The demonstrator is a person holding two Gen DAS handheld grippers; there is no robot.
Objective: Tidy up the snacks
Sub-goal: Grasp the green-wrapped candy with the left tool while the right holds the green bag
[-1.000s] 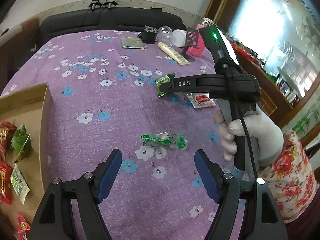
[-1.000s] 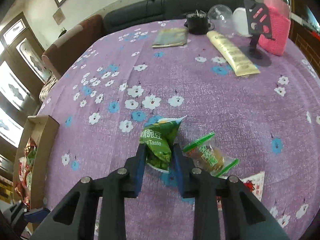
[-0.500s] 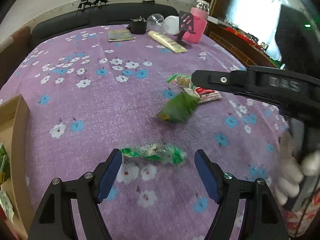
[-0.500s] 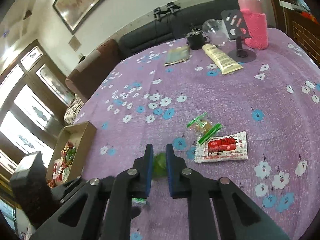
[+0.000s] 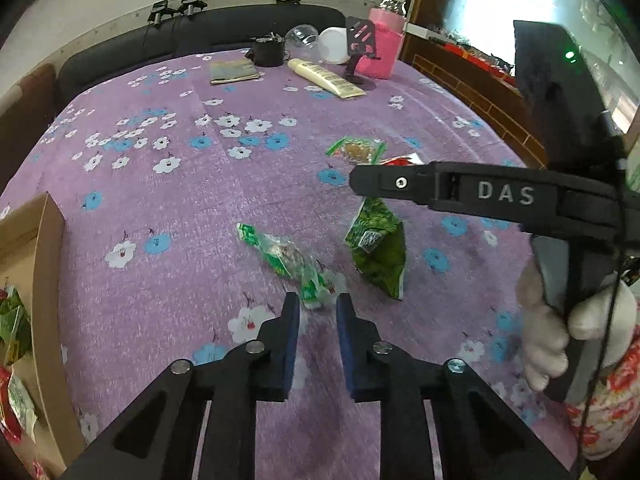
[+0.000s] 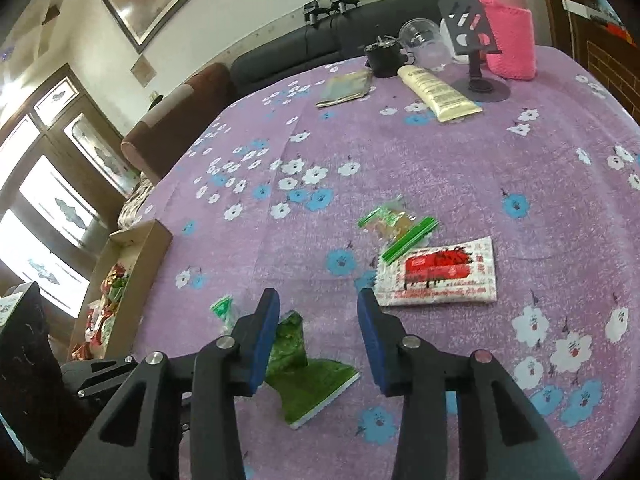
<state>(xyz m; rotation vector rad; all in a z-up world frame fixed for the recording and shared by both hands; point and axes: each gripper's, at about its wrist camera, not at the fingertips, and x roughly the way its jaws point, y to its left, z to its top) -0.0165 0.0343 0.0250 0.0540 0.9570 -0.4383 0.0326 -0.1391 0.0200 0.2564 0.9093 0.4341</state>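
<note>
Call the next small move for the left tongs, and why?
Probably lift and carry toward the cardboard box. The left tongs have just been closing, and the end of the clear green-ended snack sits between the pads, seemingly pinched. The right tongs have just been opening, with the green packet loose on the cloth, so nothing there needs waiting on.

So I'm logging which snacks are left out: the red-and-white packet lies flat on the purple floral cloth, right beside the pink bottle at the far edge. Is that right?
Not quite. The red-and-white packet does lie flat on the purple floral cloth, but nowhere near the pink bottle; it lies close to the camera, beside the green-striped clear packet. The right wrist view shows this.
</note>
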